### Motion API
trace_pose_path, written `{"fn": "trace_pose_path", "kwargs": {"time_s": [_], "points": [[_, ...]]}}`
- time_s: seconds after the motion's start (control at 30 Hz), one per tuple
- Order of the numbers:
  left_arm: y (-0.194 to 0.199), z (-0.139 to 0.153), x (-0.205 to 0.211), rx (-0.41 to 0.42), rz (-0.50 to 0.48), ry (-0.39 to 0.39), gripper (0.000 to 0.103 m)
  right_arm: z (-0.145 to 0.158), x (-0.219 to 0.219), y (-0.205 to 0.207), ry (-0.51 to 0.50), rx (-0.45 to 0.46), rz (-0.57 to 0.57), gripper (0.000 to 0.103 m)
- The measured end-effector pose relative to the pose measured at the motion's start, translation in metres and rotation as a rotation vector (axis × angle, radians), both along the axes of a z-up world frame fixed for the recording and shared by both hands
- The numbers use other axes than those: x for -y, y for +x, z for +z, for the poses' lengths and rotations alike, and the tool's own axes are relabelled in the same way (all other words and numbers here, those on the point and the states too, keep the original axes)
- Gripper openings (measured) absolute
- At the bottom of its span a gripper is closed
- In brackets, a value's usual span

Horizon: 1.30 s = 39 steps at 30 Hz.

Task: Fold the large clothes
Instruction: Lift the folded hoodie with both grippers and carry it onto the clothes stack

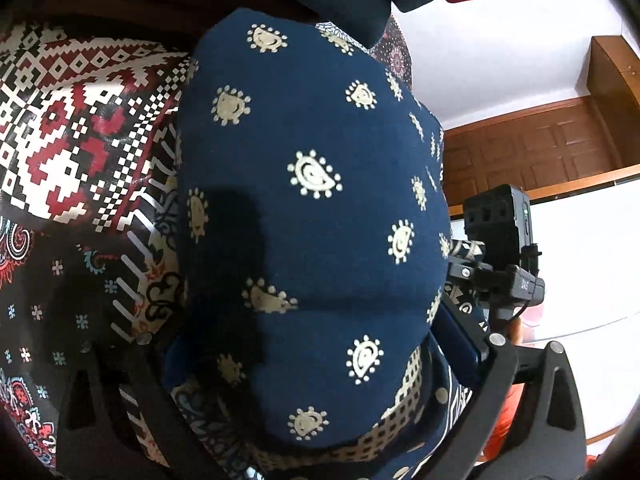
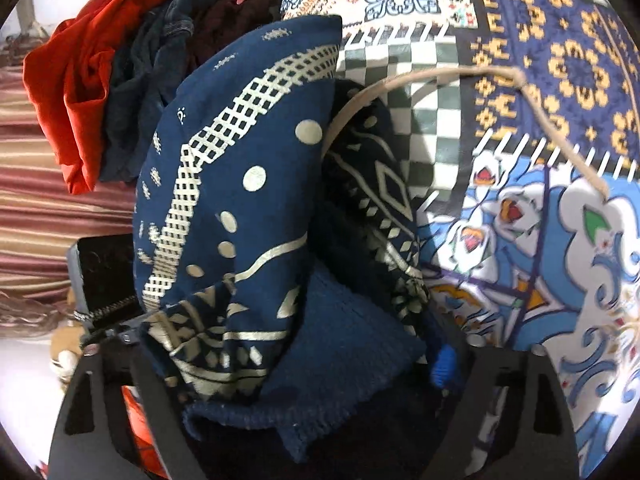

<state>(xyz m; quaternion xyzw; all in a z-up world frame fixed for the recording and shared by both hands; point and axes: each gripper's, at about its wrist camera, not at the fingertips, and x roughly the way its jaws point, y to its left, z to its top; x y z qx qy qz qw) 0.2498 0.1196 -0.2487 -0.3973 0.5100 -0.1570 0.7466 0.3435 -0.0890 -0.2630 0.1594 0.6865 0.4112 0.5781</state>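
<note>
A navy garment with cream paisley print [image 1: 312,208] bulges up in front of my left gripper [image 1: 320,420], whose jaws are shut on its patterned hem. The other gripper's body [image 1: 500,240] sits at the garment's right edge. In the right wrist view the same navy garment [image 2: 240,208], with cream lattice bands and dots, hangs bunched between the fingers of my right gripper [image 2: 304,392], which is shut on its ribbed blue edge [image 2: 340,360]. A beige drawstring [image 2: 520,80] loops out from the garment over the surface.
A patchwork-patterned cloth [image 1: 72,128] covers the surface below, also in the right wrist view [image 2: 560,240]. A heap of red [image 2: 76,80] and dark blue clothes [image 2: 160,60] lies at the back left. Wooden cabinets [image 1: 540,152] and a white wall stand to the right.
</note>
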Motion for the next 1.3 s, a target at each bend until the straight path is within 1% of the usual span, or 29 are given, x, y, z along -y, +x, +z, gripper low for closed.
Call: {"fn": "trace_pose_path", "kwargs": {"time_s": [0.03, 0.07, 0.1, 0.13, 0.17, 0.2, 0.3, 0.33, 0.47, 0.6, 0.67, 0.7, 0.77, 0.83, 0.9, 0.93, 1.0, 1.17, 1.23, 1.3], "points": [[-0.001, 0.000, 0.001, 0.001, 0.002, 0.003, 0.099, 0.000, -0.002, -0.002, 0.003, 0.000, -0.007, 0.073], [-0.003, 0.001, 0.001, 0.001, 0.003, 0.009, 0.097, 0.003, -0.001, -0.004, 0.002, 0.008, -0.011, 0.064], [-0.006, 0.003, -0.005, 0.004, 0.003, 0.017, 0.092, 0.006, 0.001, -0.008, 0.004, 0.018, -0.013, 0.059], [-0.011, 0.006, -0.005, 0.009, 0.000, 0.028, 0.087, 0.010, 0.003, -0.011, 0.015, 0.027, -0.019, 0.049], [-0.015, 0.009, -0.004, 0.018, -0.004, 0.043, 0.084, 0.014, 0.004, -0.016, 0.026, 0.028, -0.023, 0.044], [-0.021, 0.012, -0.003, 0.026, -0.007, 0.053, 0.081, 0.017, 0.008, -0.024, 0.029, 0.034, -0.022, 0.041], [-0.035, 0.028, 0.004, 0.053, -0.025, 0.073, 0.073, 0.034, 0.005, -0.045, 0.011, 0.092, -0.010, 0.037], [-0.040, 0.034, 0.006, 0.063, -0.032, 0.081, 0.071, 0.041, 0.003, -0.054, 0.010, 0.110, -0.009, 0.037], [-0.065, 0.069, 0.010, 0.117, -0.045, 0.123, 0.069, 0.071, 0.000, -0.076, 0.044, 0.158, -0.025, 0.036], [-0.091, 0.111, 0.008, 0.193, -0.040, 0.158, 0.069, 0.120, -0.003, -0.096, 0.083, 0.273, -0.035, 0.036], [-0.108, 0.145, 0.008, 0.260, -0.040, 0.196, 0.069, 0.148, 0.001, -0.104, 0.118, 0.337, -0.044, 0.036], [-0.114, 0.156, 0.005, 0.284, -0.040, 0.209, 0.069, 0.161, 0.000, -0.106, 0.137, 0.365, -0.051, 0.036], [-0.126, 0.190, 0.001, 0.355, -0.031, 0.244, 0.069, 0.188, -0.002, -0.103, 0.169, 0.429, -0.059, 0.036], [-0.129, 0.220, -0.004, 0.414, -0.021, 0.274, 0.069, 0.214, -0.007, -0.101, 0.198, 0.495, -0.069, 0.036], [-0.133, 0.252, -0.013, 0.479, -0.007, 0.309, 0.069, 0.238, -0.006, -0.091, 0.227, 0.536, -0.075, 0.036], [-0.134, 0.266, -0.018, 0.506, -0.001, 0.324, 0.069, 0.249, -0.014, -0.087, 0.244, 0.557, -0.079, 0.036], [-0.124, 0.291, -0.020, 0.550, 0.014, 0.349, 0.069, 0.260, -0.023, -0.080, 0.260, 0.577, -0.080, 0.036], [-0.093, 0.331, -0.061, 0.609, 0.056, 0.387, 0.069, 0.297, -0.059, -0.053, 0.279, 0.666, -0.089, 0.036], [-0.082, 0.345, -0.075, 0.623, 0.067, 0.401, 0.069, 0.302, -0.077, -0.037, 0.286, 0.691, -0.094, 0.036], [-0.065, 0.348, -0.091, 0.634, 0.079, 0.424, 0.070, 0.298, -0.092, -0.019, 0.292, 0.690, -0.097, 0.036]]}}
